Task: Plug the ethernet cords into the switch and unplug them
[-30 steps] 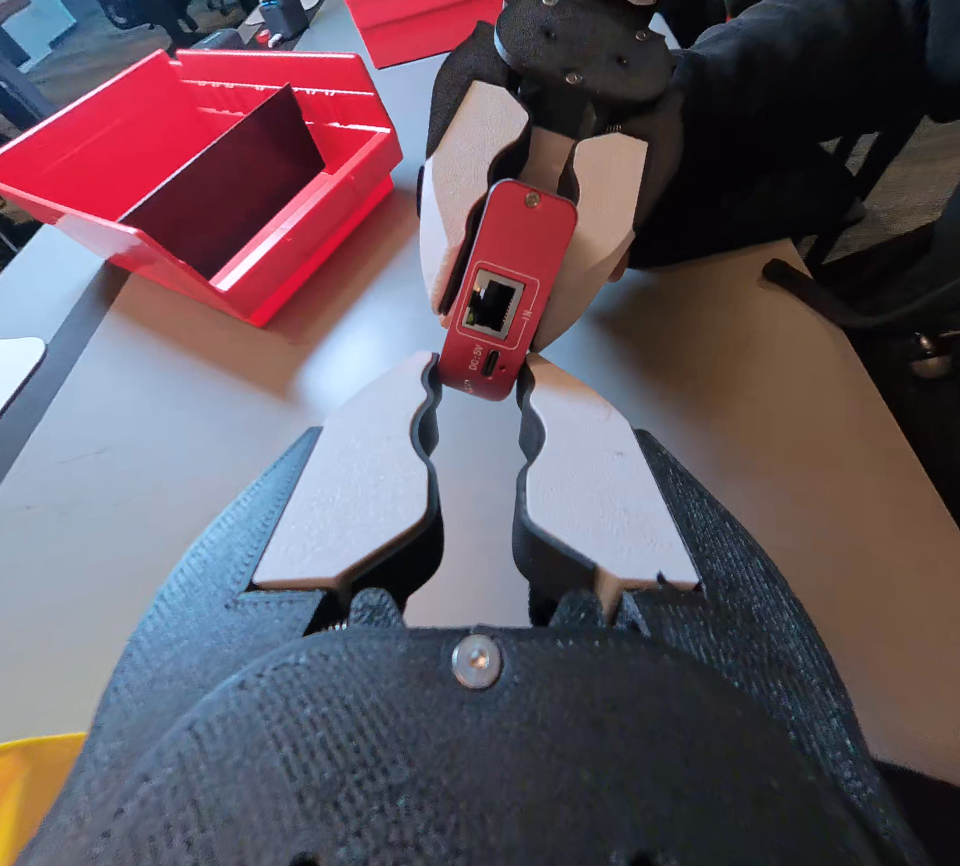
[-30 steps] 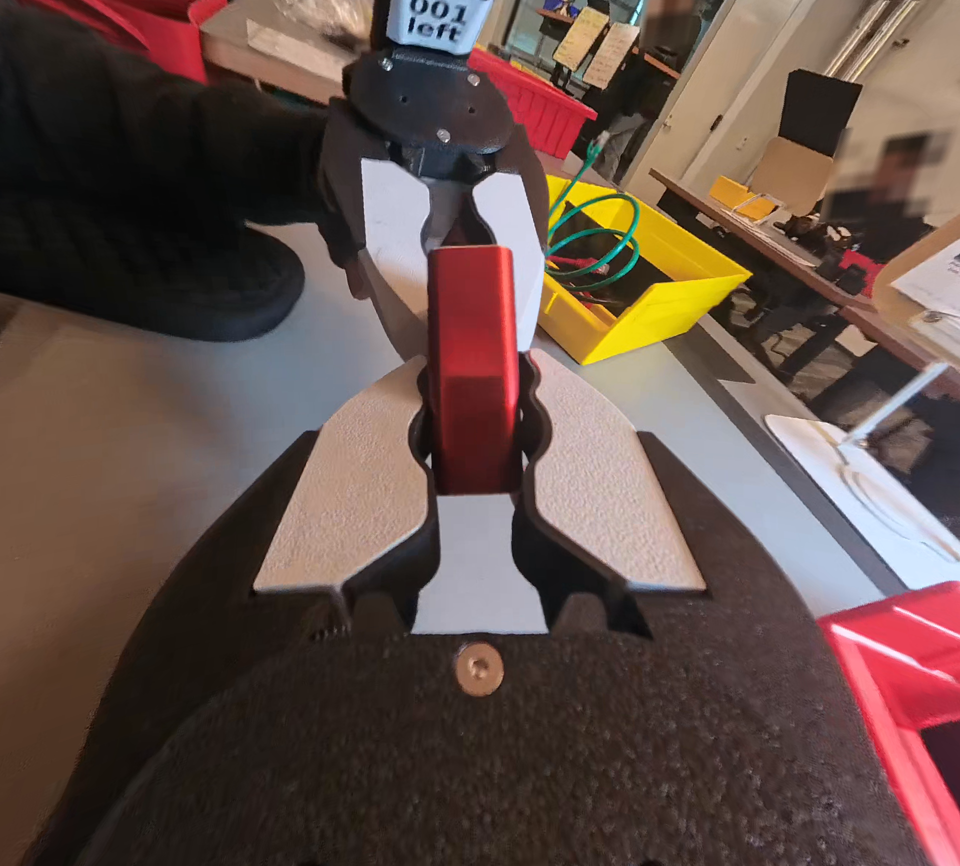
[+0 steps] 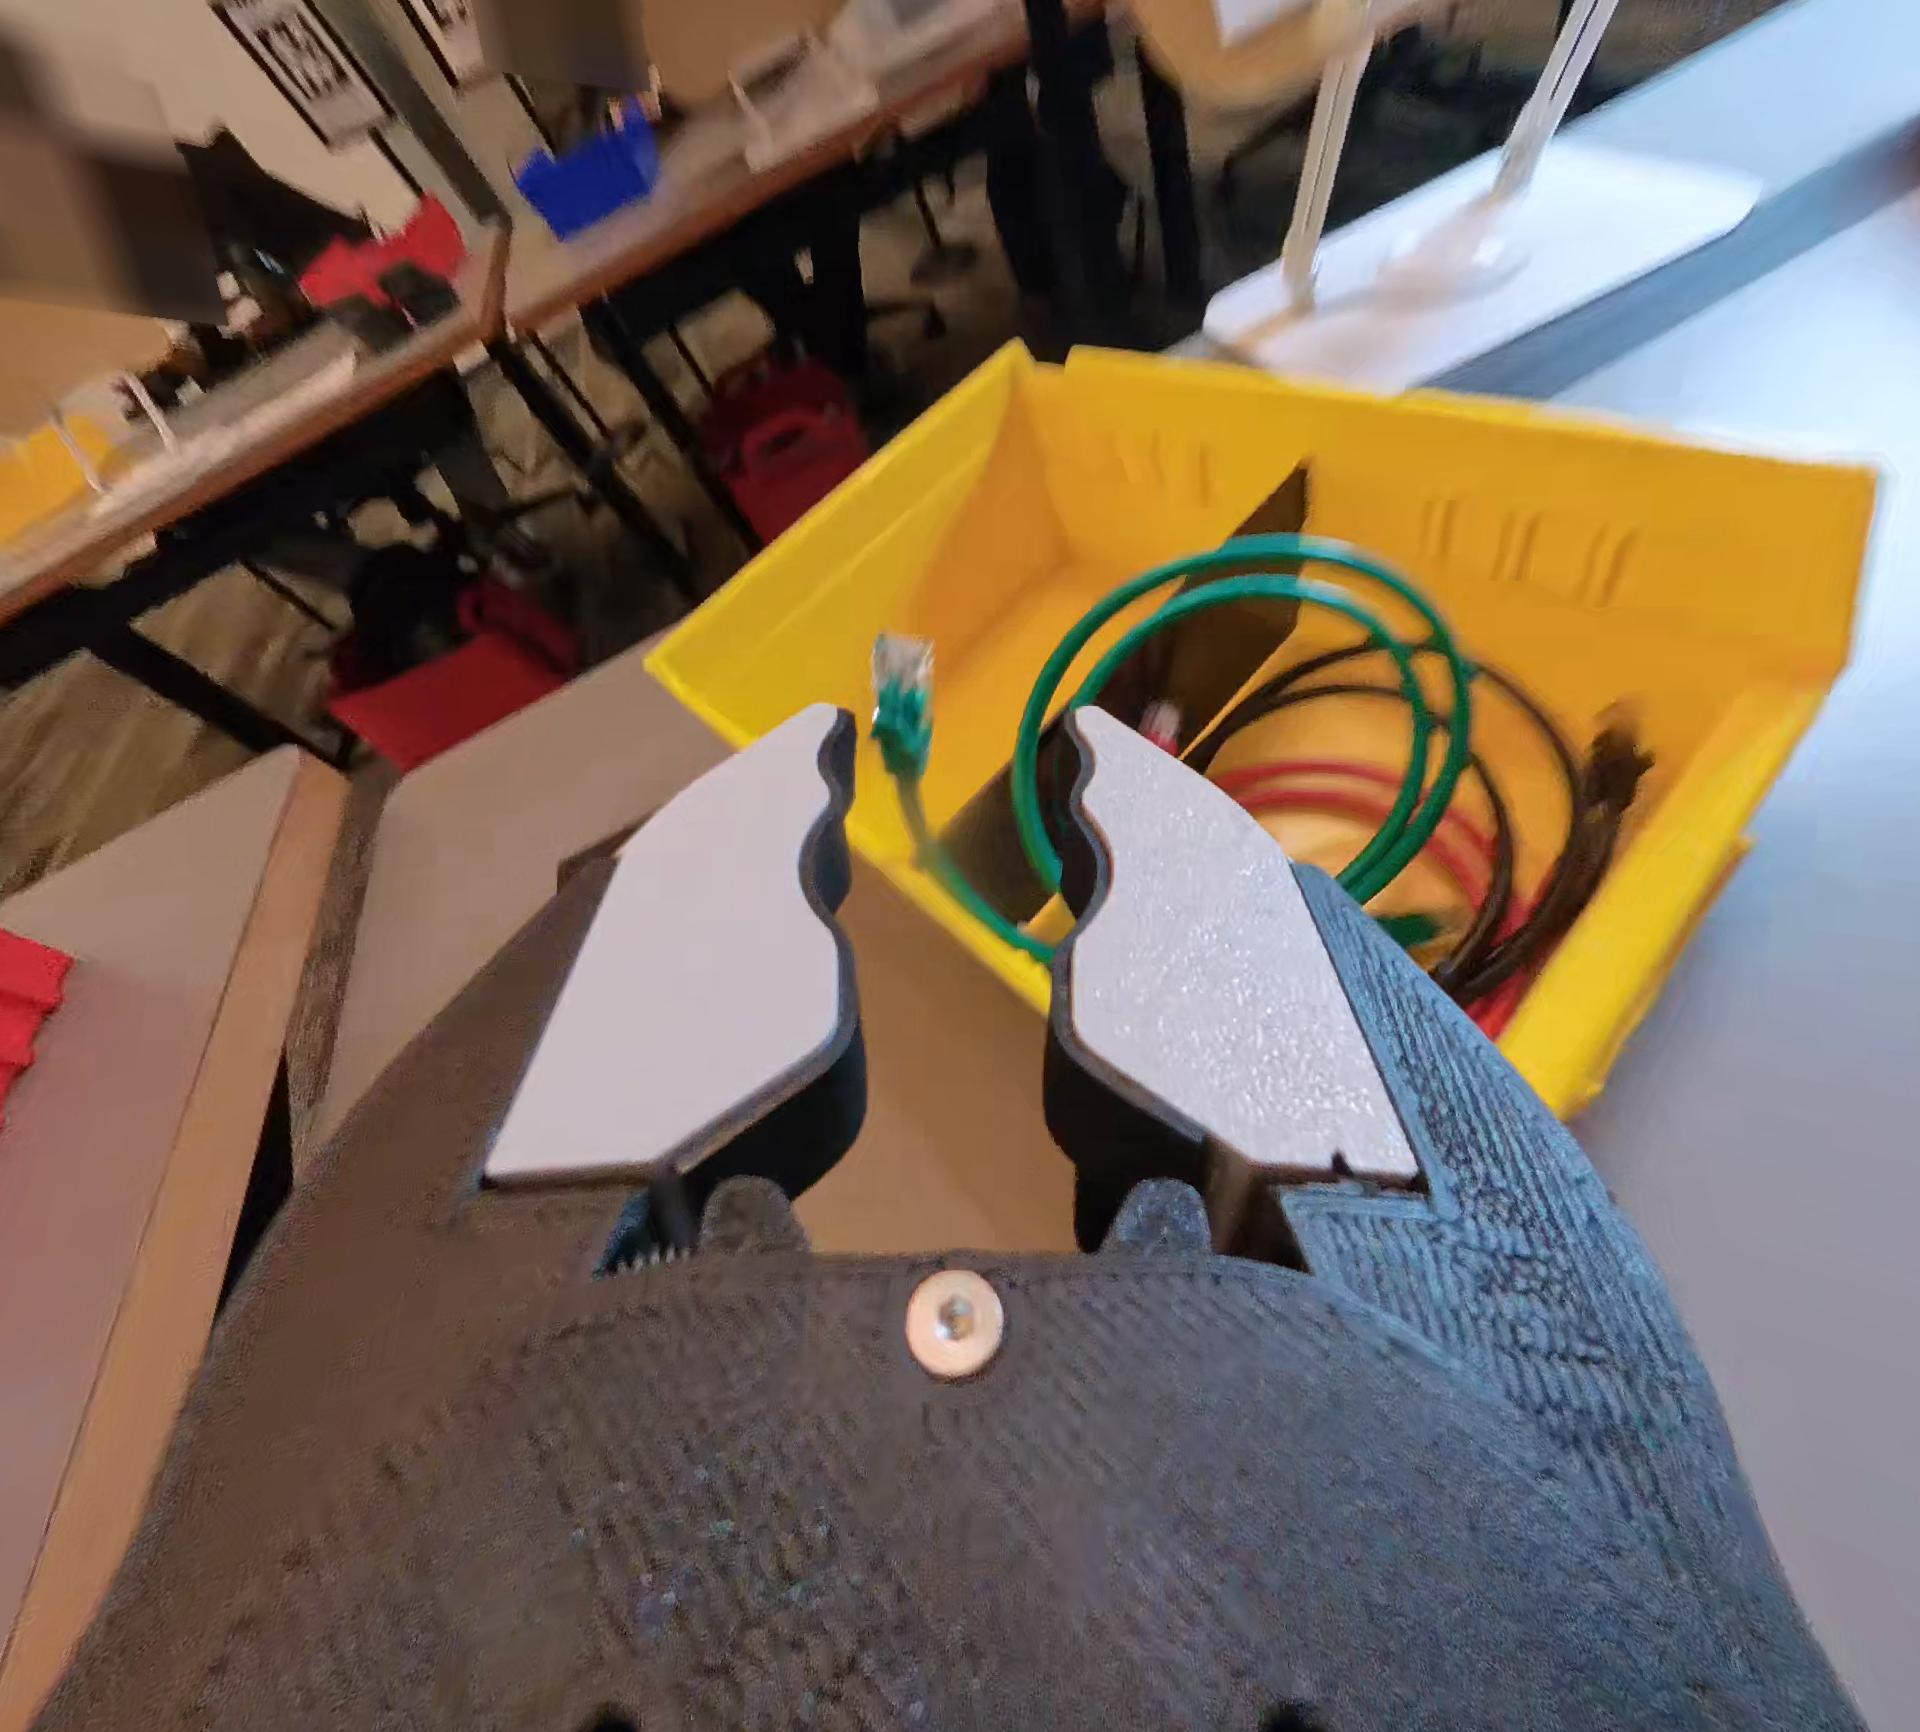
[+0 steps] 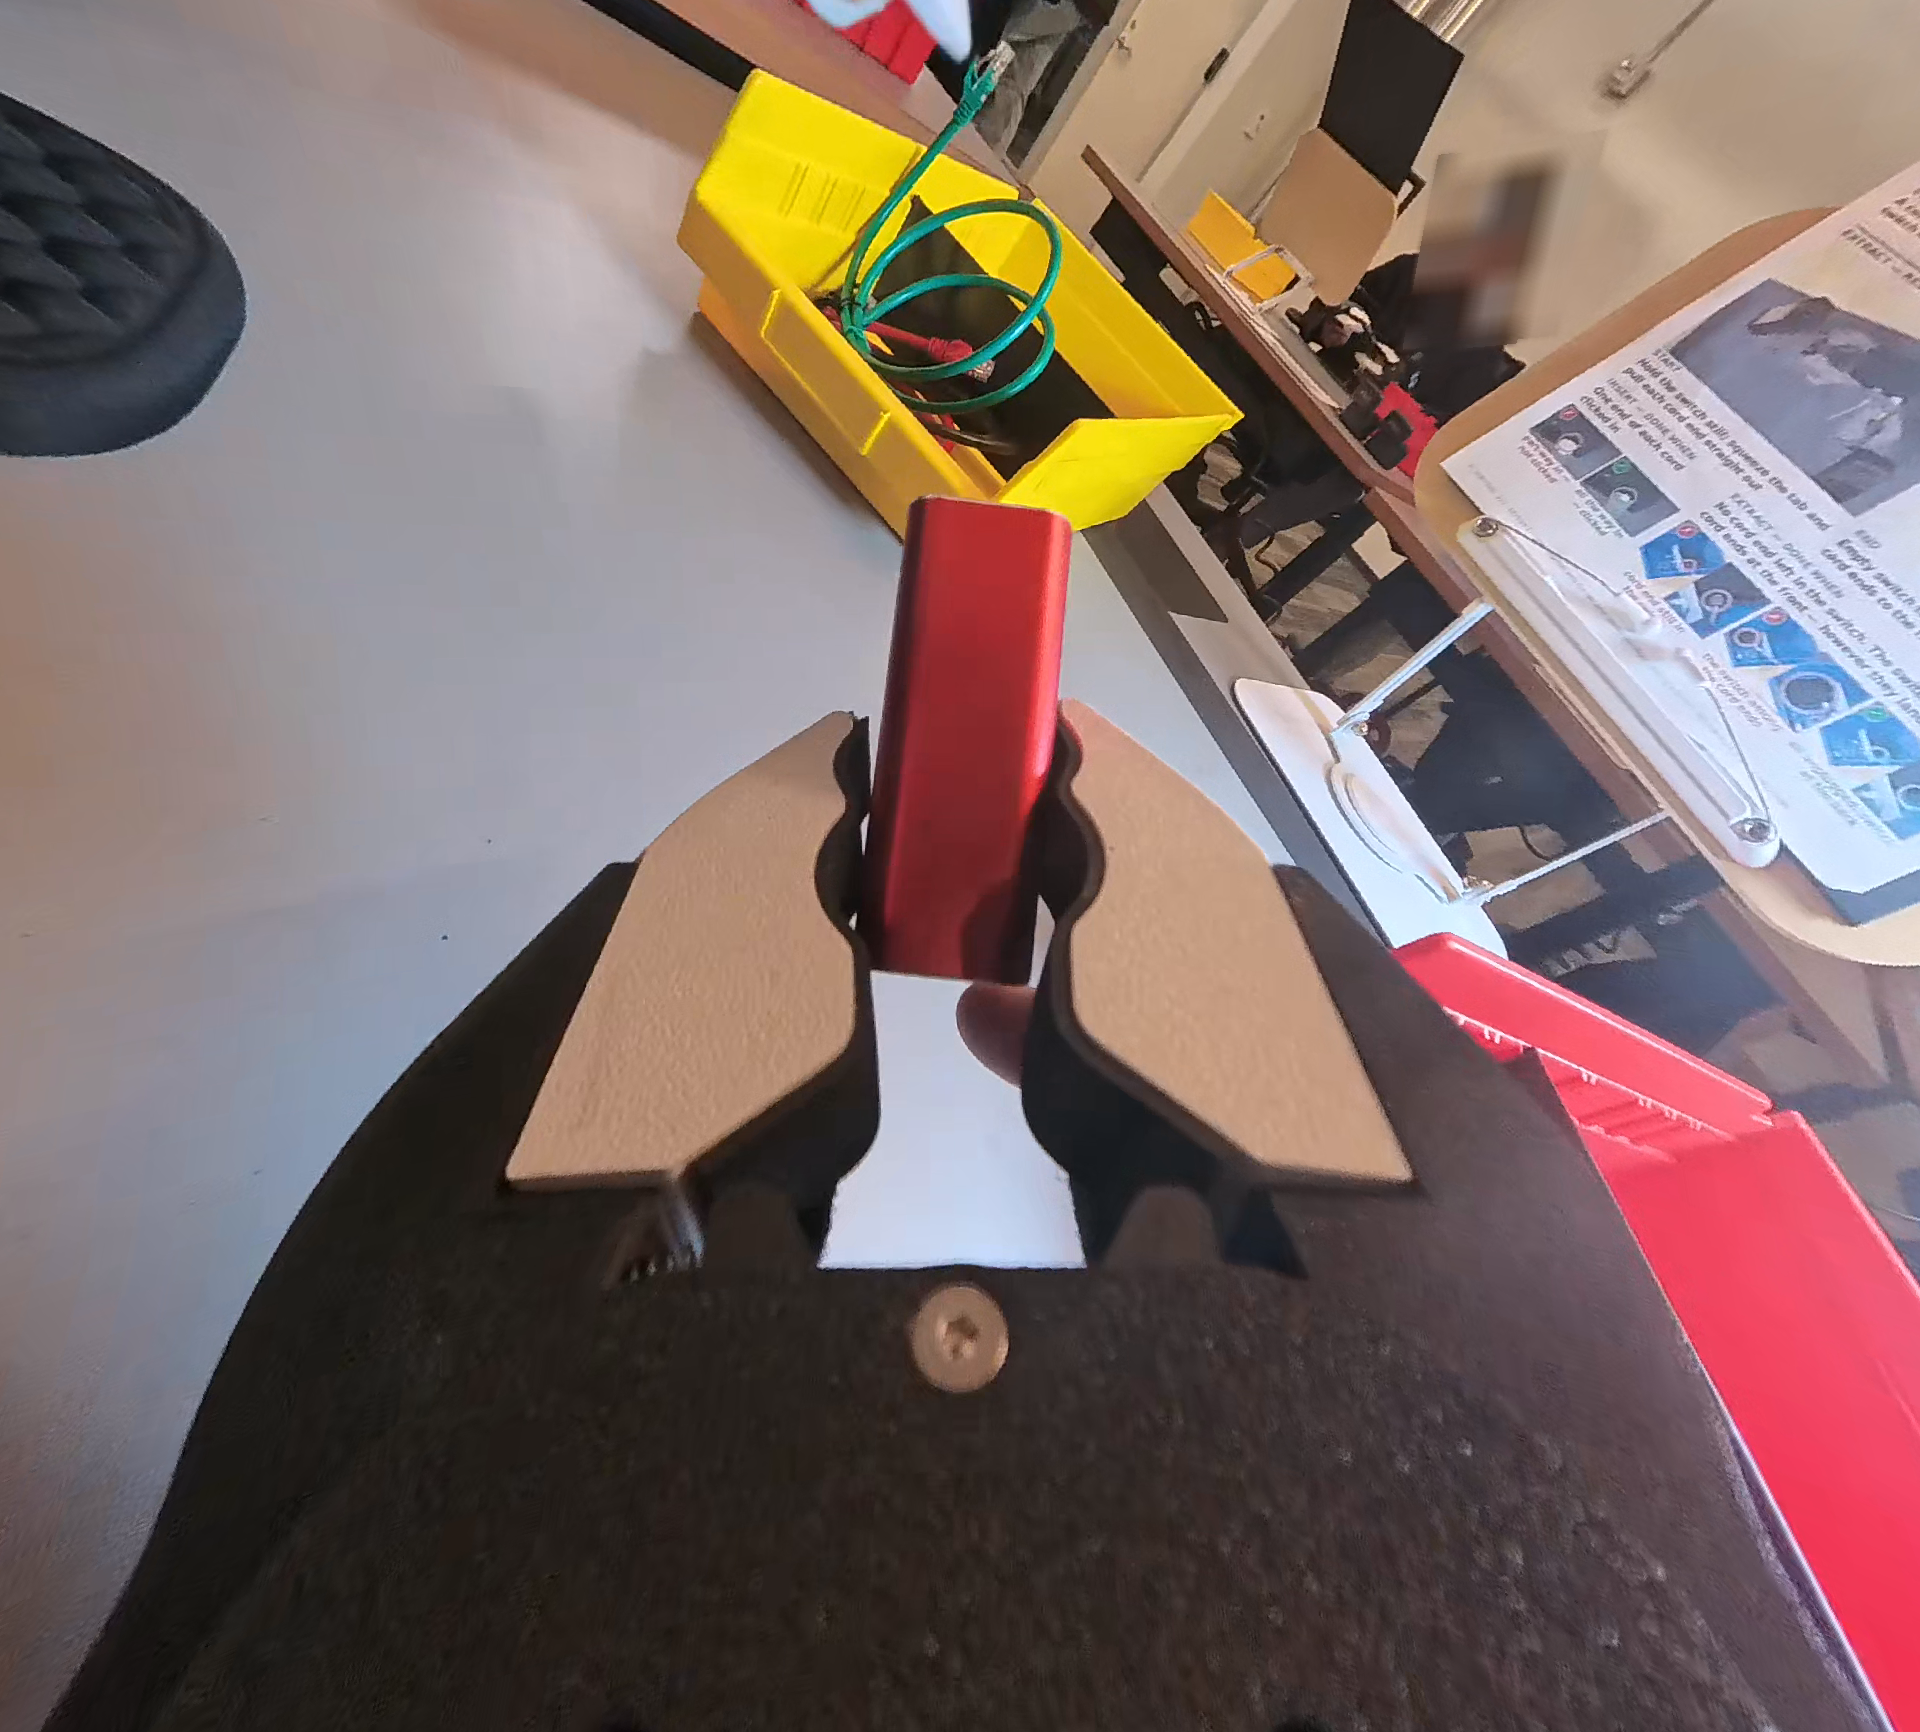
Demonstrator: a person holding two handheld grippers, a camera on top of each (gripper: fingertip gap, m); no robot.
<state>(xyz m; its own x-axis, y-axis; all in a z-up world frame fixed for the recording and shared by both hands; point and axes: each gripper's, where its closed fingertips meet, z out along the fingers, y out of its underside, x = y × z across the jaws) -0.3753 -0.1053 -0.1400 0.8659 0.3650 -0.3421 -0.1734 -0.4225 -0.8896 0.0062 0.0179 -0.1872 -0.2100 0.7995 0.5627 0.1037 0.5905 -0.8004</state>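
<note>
The right gripper (image 4: 961,737) is clamped on a red ethernet switch (image 4: 966,747), its jaws pressed against the switch's two sides, with the metal body jutting forward over the grey table (image 4: 364,591). Only the right wrist view shows the switch. The same view shows the left gripper (image 4: 935,9) far off above the yellow bin (image 4: 790,228), right by the raised plug of a green ethernet cord (image 4: 956,300); whether it touches cannot be told there.

The left wrist view settles it: the left gripper (image 3: 956,747) is spread wide and holds nothing, the green plug (image 3: 902,695) standing between its fingertips without contact. That view also looks down into the bin (image 3: 831,633), showing the green coils lying over red cords (image 3: 1351,809) and black cords (image 3: 1558,851) beside a dark divider (image 3: 1236,633). A red bin (image 4: 1714,1215) lies at the right gripper's right.
</note>
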